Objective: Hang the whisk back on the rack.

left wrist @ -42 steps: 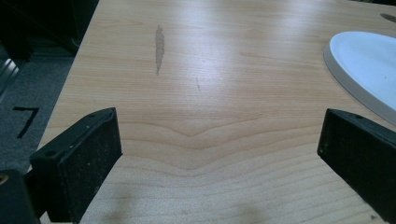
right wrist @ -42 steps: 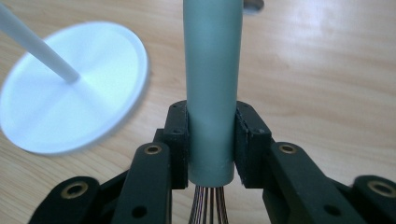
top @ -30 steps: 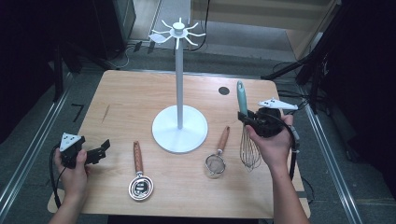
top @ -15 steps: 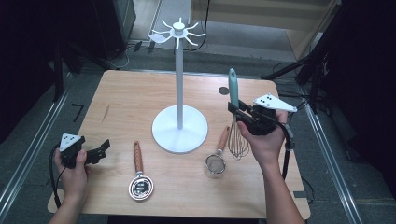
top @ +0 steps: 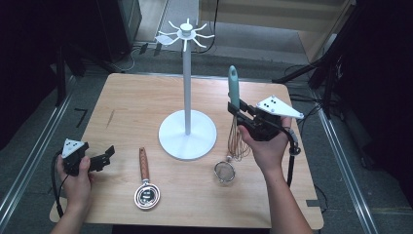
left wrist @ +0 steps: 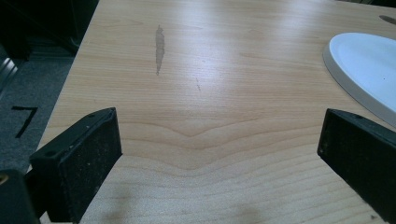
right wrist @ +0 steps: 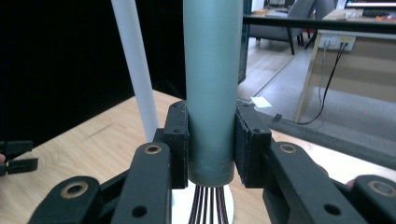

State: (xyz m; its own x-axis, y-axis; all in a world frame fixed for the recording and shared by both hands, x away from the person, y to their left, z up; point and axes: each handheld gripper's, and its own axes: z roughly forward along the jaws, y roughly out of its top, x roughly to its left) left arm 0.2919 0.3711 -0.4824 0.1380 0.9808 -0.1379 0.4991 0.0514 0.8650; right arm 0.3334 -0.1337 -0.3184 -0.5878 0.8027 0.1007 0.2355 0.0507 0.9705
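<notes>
Right gripper (top: 239, 115) is clamped on the teal handle of the whisk (top: 234, 92), the pads pressing both sides of the handle just above where the wires start, as the right gripper view (right wrist: 211, 144) makes plain. Held so, the whisk stands nearly upright at about three o'clock from the white stand (top: 187, 127), handle up, its copper wire balloon hanging near the desk (top: 126, 102); whether the wire tips touch the wood I cannot tell.

Judging by its build, the whisk should be light, with a stiff, smooth, round handle that could swivel between flat pads, and springy wires that give under pressure. The low grip on the handle seems sound: it leaves the top end free, where a hanging hole appears, for the hooks at the stand's crown (top: 186, 34). Squeezing the wire cage instead would likely deform it and slip.

Left gripper (top: 100, 157) rests at about eight o'clock from the stand, near the desk's edge, jaws spread wide with nothing between them; its own view (left wrist: 219, 154) looks over bare wood toward the stand's base.

Also on the desk are a wooden-handled jigger-like tool (top: 145, 183) at about seven o'clock from the stand and a small mesh strainer (top: 224, 170) at about five o'clock, beside the whisk's wires.
</notes>
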